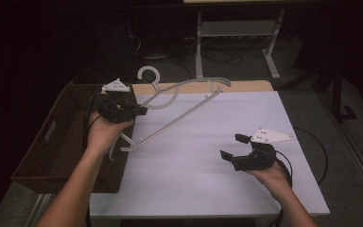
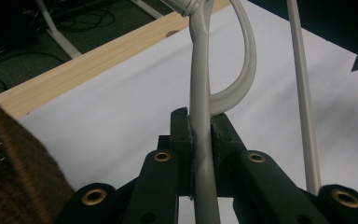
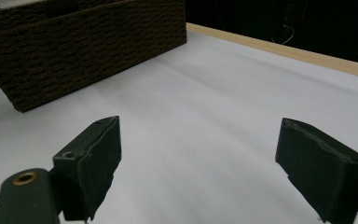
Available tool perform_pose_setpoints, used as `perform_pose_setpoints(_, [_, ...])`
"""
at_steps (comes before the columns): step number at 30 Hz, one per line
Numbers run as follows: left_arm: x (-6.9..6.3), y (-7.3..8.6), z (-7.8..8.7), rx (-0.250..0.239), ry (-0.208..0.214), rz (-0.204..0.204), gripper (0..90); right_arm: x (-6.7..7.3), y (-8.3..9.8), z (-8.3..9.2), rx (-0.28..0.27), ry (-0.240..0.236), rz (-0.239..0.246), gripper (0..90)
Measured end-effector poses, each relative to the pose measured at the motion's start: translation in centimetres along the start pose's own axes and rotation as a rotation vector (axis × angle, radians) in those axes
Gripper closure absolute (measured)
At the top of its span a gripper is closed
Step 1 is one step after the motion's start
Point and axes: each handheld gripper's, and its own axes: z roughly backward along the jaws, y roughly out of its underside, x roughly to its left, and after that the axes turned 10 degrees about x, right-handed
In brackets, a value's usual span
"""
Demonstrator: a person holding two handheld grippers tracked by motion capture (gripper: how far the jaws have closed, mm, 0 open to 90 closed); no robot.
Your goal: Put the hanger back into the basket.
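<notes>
On the white bench point(image 1: 208, 156), high view: a white hanger point(image 1: 179, 101) is held tilted above the surface by the left gripper point(image 1: 139, 110); the right gripper point(image 1: 230, 147) is spread wide, empty. A woven basket point(image 1: 52, 142) is noted left. Left gripper view: the jaws are clamped on the hanger point(image 2: 200, 116). Right gripper view: the basket point(image 3: 84, 46) lies ahead. No legible writing.

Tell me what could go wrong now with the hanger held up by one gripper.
The left gripper clamps just one thin arm of the hanger, so it could twist or slip in the grip. Its low end hangs near the basket rim and might snag there. The right gripper is open and apart, giving no support.
</notes>
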Motion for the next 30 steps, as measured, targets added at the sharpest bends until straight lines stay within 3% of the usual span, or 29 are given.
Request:
perform_pose_setpoints(10, [2.9,1.7,2.8,0.009,-0.071,0.025,82.4,-0.1,0.0,0.0,-0.002,0.001,-0.003,13.4])
perform_pose_setpoints(30, [9.0,6.8,9.0,-0.025,-0.215,0.132,82.4,-0.2,0.0,0.1,-0.010,0.007,-0.013,13.4])
